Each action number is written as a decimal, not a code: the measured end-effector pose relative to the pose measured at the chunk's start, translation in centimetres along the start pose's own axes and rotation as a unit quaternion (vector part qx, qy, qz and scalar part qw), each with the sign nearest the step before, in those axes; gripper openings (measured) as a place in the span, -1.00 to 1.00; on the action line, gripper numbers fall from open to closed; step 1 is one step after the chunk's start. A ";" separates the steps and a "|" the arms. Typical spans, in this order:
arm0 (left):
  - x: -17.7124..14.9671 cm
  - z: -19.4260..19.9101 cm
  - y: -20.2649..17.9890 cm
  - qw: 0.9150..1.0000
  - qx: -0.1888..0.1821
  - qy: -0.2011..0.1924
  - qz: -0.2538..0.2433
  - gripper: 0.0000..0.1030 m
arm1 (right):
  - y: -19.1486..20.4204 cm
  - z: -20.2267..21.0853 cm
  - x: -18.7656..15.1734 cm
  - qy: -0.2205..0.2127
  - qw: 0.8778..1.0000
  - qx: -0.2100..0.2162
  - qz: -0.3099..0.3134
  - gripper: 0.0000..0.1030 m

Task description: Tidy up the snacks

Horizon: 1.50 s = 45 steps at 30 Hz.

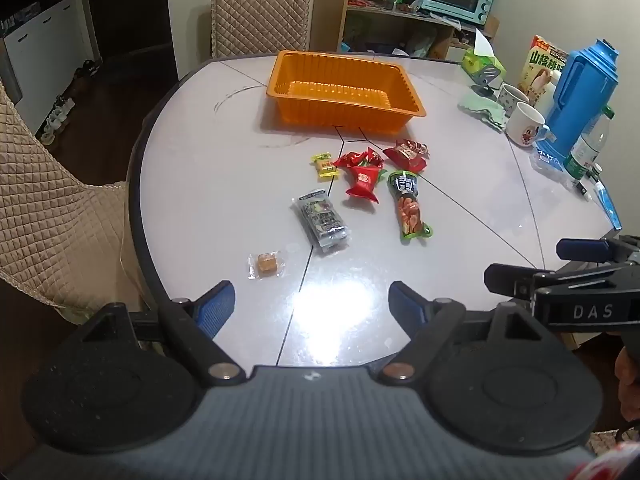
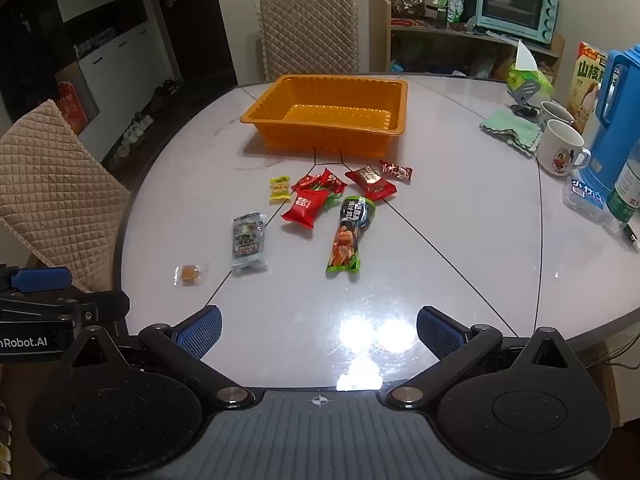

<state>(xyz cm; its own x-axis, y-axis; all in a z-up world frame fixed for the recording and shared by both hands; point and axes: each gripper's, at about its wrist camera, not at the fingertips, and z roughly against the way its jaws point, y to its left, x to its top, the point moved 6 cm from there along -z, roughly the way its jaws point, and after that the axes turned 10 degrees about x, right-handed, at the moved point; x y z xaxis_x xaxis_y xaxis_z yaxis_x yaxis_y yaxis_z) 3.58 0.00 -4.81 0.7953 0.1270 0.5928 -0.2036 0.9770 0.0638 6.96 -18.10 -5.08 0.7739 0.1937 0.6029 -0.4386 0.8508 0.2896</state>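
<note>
Nearest the lens, low in both frames: my left gripper [image 1: 312,304] and my right gripper [image 2: 319,330], black arms with blue ribbed pads, both spread wide with nothing between them, hanging over the near rim of the table [image 2: 460,248].

Item: table, round, pale glossy top with thin dark seams; lamp glare washes out the near part.

Item: small clear packet [image 1: 267,265] with an amber cube inside, lower left of the snacks, apart from the rest.

Item: grey-silver flat pouch [image 1: 323,222], crinkled; print too small to read.

Item: long green pouch [image 2: 349,238], glossy, orange food pictured at its near end.

Item: red pillow-shaped wrapper [image 2: 305,208], touching a cluster of smaller red twist-wrapped candies [image 2: 322,181] behind it; how many overlap I cannot tell.

Item: yellow candy [image 1: 325,165], just left of that cluster.

Item: red square packet [image 2: 370,182] with a small dark-red candy [image 2: 396,170] just beside it, to the right.

Item: orange tray [image 1: 294,65], rectangular, ribbed plastic walls, centre of the frame beyond all the snacks.

Far right: two white mugs [image 2: 560,142], a green cloth [image 2: 510,130], and a blue jug [image 2: 614,112] cut off by the frame edge.
</note>
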 end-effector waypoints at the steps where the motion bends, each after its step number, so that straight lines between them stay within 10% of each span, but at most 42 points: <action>1: 0.0 0.0 0.0 1.000 0.000 0.000 0.000 0.60 | 0.0 0.0 0.0 0.001 1.000 0.001 -0.001 1.00; 45: 0.1 0.2 -0.2 1.000 0.002 0.000 0.003 0.60 | -0.9 0.1 0.2 0.000 1.000 0.006 0.001 1.00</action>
<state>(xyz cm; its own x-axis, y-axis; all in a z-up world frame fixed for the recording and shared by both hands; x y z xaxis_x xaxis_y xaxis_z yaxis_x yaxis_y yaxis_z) 3.62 -0.26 -4.59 0.7947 0.1323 0.5925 -0.2101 0.9756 0.0639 7.43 -18.89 -5.16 0.7726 0.1960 0.6039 -0.4462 0.8443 0.2968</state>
